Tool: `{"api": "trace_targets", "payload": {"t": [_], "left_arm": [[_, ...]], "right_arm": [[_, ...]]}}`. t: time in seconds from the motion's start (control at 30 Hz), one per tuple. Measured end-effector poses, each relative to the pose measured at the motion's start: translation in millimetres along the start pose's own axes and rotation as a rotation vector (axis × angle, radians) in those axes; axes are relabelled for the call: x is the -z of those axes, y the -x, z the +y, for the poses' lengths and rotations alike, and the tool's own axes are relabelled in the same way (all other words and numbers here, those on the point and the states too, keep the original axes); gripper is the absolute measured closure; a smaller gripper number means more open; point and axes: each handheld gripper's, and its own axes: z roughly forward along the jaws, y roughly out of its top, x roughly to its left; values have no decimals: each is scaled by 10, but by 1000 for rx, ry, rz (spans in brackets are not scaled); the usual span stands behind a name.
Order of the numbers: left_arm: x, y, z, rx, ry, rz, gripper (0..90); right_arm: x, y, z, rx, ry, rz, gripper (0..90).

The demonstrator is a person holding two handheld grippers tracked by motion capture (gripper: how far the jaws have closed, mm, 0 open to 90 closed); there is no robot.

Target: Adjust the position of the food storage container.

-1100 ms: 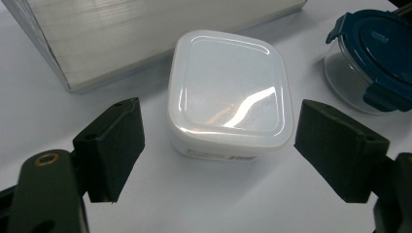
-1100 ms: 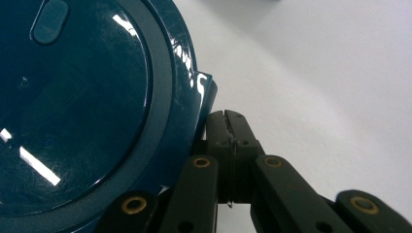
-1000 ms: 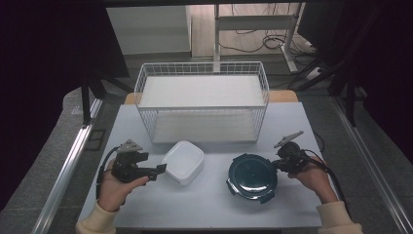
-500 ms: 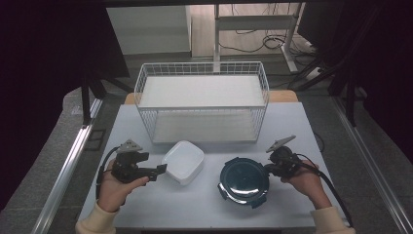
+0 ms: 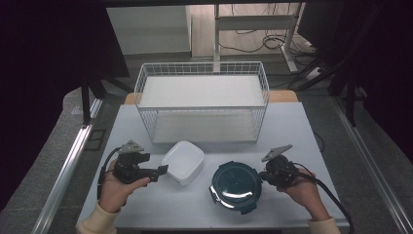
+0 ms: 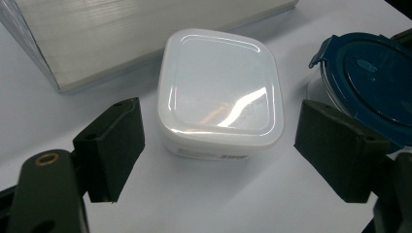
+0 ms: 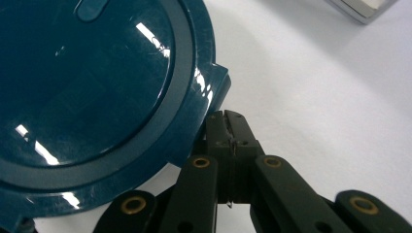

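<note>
Round container (image 5: 235, 185): on the counter (image 5: 292, 126), near edge, just right of the white square box (image 5: 183, 162); dark blue clip-on lid, clear body.
Right tongs (image 7: 227, 127): shut, tips against a lid tab at the rim; whether they pinch it is unclear.
Left tongs (image 6: 218, 145): open, jaws either side of the white box, not touching.
Handling: likely rigid, glossy, slippery; possibly glass, so heavy and breakable.
Grip: rim or tab, not the smooth lid top.
Wire basket (image 5: 202, 105): behind both, well apart.
</note>
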Motion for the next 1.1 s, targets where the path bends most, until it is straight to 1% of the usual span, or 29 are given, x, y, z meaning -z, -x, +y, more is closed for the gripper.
{"api": "trace_targets", "payload": {"t": [0.1, 0.2, 0.3, 0.37, 0.43, 0.53, 0.57, 0.7, 0.77, 0.87, 0.9, 0.97, 1.03, 1.1], "left_arm": [[1, 6, 2, -4, 0, -2, 182], [11, 15, 1, -3, 3, 1, 182], [16, 24, -3, -4, 3, 3, 182], [19, 38, -6, -3, 5, 2, 182], [22, 49, -8, -2, 5, -2, 182], [24, 63, -5, 0, 6, -3, 183], [25, 71, -6, -3, 5, -4, 183], [21, 79, -7, -2, 5, -5, 183], [19, 75, -9, -2, 5, -6, 183], [27, 75, -11, 2, 9, -8, 183], [33, 76, -10, 0, 11, -10, 182], [49, 85, -9, 0, 16, -13, 182], [58, 89, -7, 3, 21, -15, 182], [63, 95, -7, 2, 23, -17, 182]], "right_arm": [[10, -54, -19, 13, 8, 17, 896], [24, -92, -33, 12, 5, 41, 896], [26, -108, -40, 11, 10, 41, 896], [34, -128, -47, 3, 7, 49, 896], [43, -159, -66, 6, 10, 57, 896], [48, -170, -75, 3, 12, 61, 896], [51, -170, -83, 0, 14, 70, 896], [53, -165, -96, 0, 21, 84, 896], [52, -134, -127, -10, 38, 120, 895], [51, -76, -164, -39, 65, 165, 894], [66, -61, -169, -47, 81, 160, 894], [130, -30, -178, -62, 116, 132, 894], [205, 13, -203, -95, 164, 128, 894], [258, 48, -239, -113, 197, 121, 893]]}}
